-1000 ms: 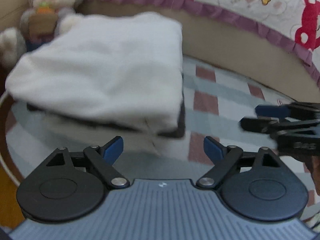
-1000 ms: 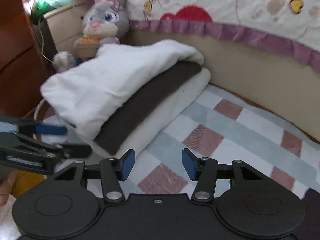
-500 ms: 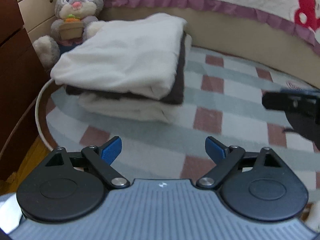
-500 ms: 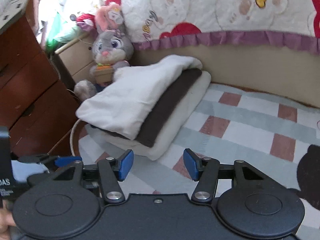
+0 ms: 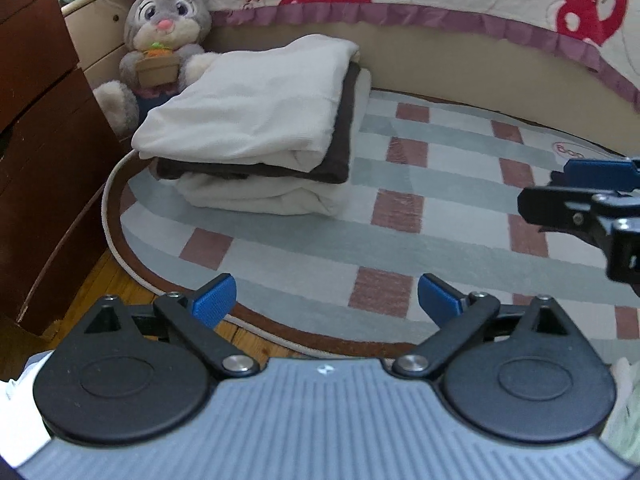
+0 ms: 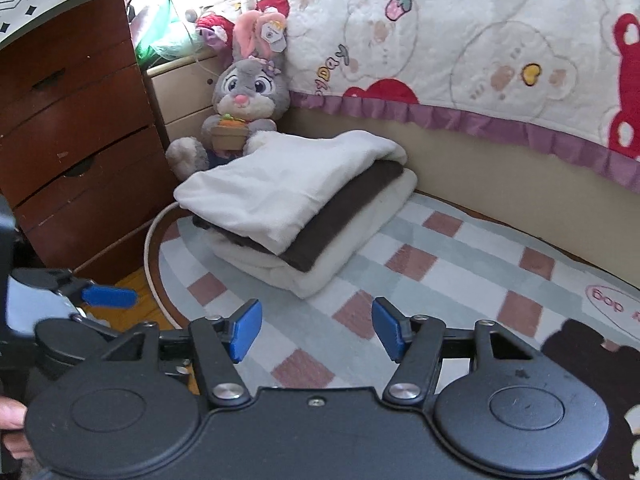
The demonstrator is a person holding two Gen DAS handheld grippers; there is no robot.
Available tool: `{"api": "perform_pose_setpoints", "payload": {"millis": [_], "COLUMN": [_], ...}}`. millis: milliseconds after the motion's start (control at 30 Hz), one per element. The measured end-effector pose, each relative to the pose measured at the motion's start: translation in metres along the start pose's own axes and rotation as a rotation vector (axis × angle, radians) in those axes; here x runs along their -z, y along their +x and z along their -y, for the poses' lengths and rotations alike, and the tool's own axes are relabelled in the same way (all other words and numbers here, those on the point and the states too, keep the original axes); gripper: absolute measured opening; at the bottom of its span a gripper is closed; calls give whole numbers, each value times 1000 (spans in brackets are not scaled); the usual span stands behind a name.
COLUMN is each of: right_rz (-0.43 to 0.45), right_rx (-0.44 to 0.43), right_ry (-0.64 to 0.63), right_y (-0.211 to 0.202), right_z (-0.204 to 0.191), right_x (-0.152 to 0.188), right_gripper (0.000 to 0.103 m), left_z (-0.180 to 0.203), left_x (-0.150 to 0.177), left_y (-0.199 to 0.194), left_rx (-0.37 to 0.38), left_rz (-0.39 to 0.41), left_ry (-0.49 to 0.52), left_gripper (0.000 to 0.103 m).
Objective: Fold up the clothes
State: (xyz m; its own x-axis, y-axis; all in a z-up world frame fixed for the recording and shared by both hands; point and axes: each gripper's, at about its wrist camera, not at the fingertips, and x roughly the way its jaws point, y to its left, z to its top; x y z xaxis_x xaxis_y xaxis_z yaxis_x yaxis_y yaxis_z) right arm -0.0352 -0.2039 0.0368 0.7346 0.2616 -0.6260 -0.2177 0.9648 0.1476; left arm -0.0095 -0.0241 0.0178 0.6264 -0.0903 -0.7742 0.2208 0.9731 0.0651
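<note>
A stack of three folded clothes (image 5: 260,128) (image 6: 296,200) lies at the rug's far left: a white piece on top, a dark brown one (image 5: 340,136) in the middle, a cream one (image 5: 260,198) underneath. My left gripper (image 5: 326,300) hovers well in front of the stack, its jaws opening with nothing between them. My right gripper (image 6: 316,330) also hangs back from the stack, jaws opening and empty. Each gripper shows at the edge of the other's view, the right gripper (image 5: 592,196) at the far right and the left gripper (image 6: 80,300) at the far left.
A grey plush rabbit (image 5: 164,36) (image 6: 244,108) sits behind the stack against a quilt-draped bed side (image 5: 480,52). A brown drawer chest (image 6: 76,148) stands at left. The checked rug (image 5: 400,216) lies on a wooden floor (image 5: 108,280). A dark patch (image 6: 576,352) lies at the rug's right.
Both grippers have pulled back and up from the stack, which now looks smaller and farther off. Both pairs of jaws stand a little wider apart.
</note>
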Motion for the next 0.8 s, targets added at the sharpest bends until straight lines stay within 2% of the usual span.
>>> {"api": "perform_pose_setpoints", "payload": {"millis": [267, 400, 800], "right_rz": [26, 55, 57], "right_rx": [0, 6, -12], "right_ry": [39, 36, 53], "right_y": [-21, -32, -30], "right_z": [10, 12, 15], "right_x": [10, 7, 12], "right_gripper": [68, 70, 70], "left_z": [34, 49, 53], "left_x": [6, 9, 10], "left_y": [-10, -10, -19], "left_rx": [16, 25, -3], "left_rz": [5, -5, 16], "left_ry": [-53, -45, -52], "left_gripper": [99, 99, 103]}}
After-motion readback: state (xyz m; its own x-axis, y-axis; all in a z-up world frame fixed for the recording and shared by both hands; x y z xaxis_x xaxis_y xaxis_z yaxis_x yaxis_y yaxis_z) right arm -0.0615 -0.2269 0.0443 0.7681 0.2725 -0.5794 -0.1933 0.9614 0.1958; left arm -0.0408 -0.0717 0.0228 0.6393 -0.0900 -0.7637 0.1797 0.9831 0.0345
